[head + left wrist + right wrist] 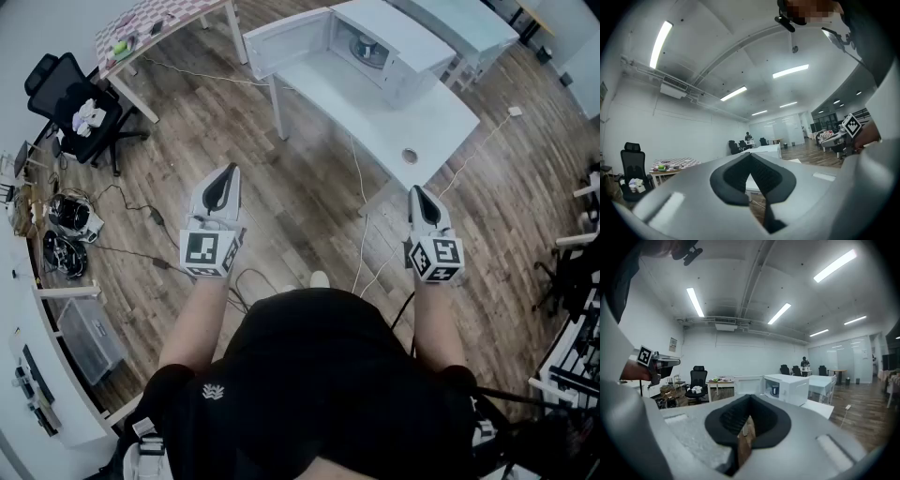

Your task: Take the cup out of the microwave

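Note:
A white microwave stands on a white table far ahead of me, its door swung open to the left. In the right gripper view a dark cup stands inside the microwave. My left gripper and right gripper are held side by side over the wooden floor, well short of the table. The jaws of both are shut with nothing between them. The left gripper points past the table's left side, and the right gripper points towards the microwave.
A black office chair and a table with a checkered cloth stand at the left. Cables trail over the floor below the white table. A second white table stands behind the microwave. A person is far off at the back.

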A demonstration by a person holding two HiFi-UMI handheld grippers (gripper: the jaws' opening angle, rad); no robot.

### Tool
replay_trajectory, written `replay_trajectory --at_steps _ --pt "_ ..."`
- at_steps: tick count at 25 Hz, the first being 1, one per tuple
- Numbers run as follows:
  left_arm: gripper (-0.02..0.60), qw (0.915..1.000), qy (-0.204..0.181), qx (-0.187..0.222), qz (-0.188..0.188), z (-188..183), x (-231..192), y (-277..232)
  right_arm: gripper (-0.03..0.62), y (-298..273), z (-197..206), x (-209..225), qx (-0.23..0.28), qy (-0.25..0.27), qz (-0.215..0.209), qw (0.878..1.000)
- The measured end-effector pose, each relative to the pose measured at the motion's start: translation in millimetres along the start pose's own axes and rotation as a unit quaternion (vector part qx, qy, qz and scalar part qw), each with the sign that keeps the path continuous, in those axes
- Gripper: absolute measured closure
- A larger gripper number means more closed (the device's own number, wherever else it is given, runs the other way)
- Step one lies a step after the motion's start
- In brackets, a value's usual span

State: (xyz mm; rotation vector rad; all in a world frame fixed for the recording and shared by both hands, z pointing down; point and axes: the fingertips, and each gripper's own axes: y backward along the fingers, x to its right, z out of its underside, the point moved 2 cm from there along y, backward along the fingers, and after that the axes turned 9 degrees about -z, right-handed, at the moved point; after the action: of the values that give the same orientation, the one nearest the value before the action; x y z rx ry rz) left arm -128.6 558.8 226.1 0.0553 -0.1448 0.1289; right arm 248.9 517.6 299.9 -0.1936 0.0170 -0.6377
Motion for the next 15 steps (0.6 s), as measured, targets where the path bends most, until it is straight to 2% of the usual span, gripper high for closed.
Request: replay_trajectory --at_steps 7,11,15 --pt "0.581 0.9999 -0.01 -0.001 0.003 0 20 -24 0.594 -10 8 31 0.003 0.008 0.006 1.0" --pt "0.581 0.9997 -0.022 0.009 0.006 -2 38 -39 0.594 -18 12 45 0.013 0.0 -0.019 1.0" --pt "0.581 0.9996 -0.027 0.006 -0.002 1 45 -52 0.594 -30 20 57 0.013 -0.008 -0.023 1.0"
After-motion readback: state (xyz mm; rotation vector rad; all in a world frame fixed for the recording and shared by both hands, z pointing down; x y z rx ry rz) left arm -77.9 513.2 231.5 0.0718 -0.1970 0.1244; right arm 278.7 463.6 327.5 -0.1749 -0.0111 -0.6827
